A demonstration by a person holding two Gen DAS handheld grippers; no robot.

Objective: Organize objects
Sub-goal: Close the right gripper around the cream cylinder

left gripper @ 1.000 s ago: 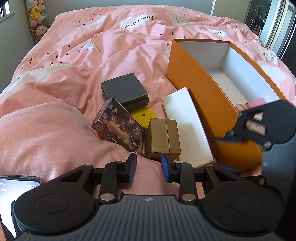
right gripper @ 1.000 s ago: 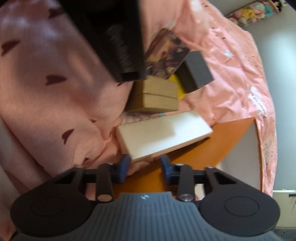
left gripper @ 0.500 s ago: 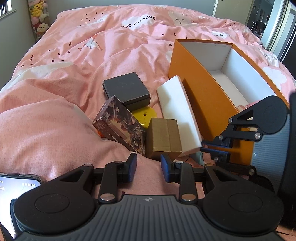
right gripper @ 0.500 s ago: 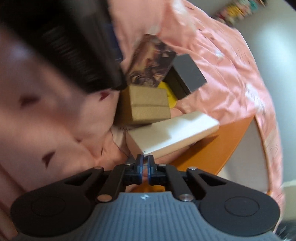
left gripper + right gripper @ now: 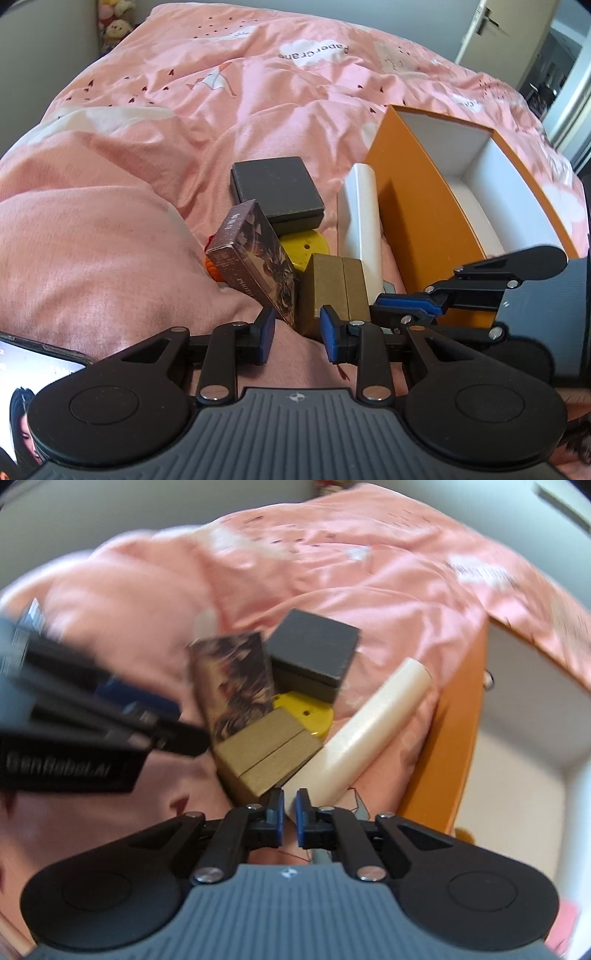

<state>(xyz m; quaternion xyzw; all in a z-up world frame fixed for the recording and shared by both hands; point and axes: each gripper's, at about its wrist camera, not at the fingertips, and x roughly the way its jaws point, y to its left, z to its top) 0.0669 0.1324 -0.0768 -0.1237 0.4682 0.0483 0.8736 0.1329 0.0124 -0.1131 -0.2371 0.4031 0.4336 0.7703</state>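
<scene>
so, the sorting is under way, i'd say at the pick-up stage: a small heap of things lies on the pink bedspread (image 5: pixel 147 155) just beside the open orange box (image 5: pixel 417 221), and they look meant to go inside it. the white inside of that box that shows here is mostly bare.

taking the orange box as the landmark: the long white box (image 5: pixel 360 218) lies right against its outer wall. on the far side of that from the orange box sits the tan cardboard box (image 5: pixel 334 288), with the printed card box (image 5: pixel 255 258) leaning tilted next to it, the yellow disc (image 5: pixel 304 247) tucked behind, and the dark grey box (image 5: pixel 277 188) farther up the heap. something orange peeks from under the printed one; i can't tell what.

the left gripper (image 5: pixel 295 328) hovers low with its blue pads well apart, holding nothing, one pad nearly at the corner of the tan box. the right gripper (image 5: pixel 290 818) is nearly closed, only a thin slit between the pads, and i see nothing in it; its tips are at the near end of the white box. whether they touch it is hard to say, as that view is blurred.

next, i reckon one gripper needs to settle around a single box, the tan one being nearest, and squeeze squarely so it doesn't tip the leaning neighbour.
</scene>
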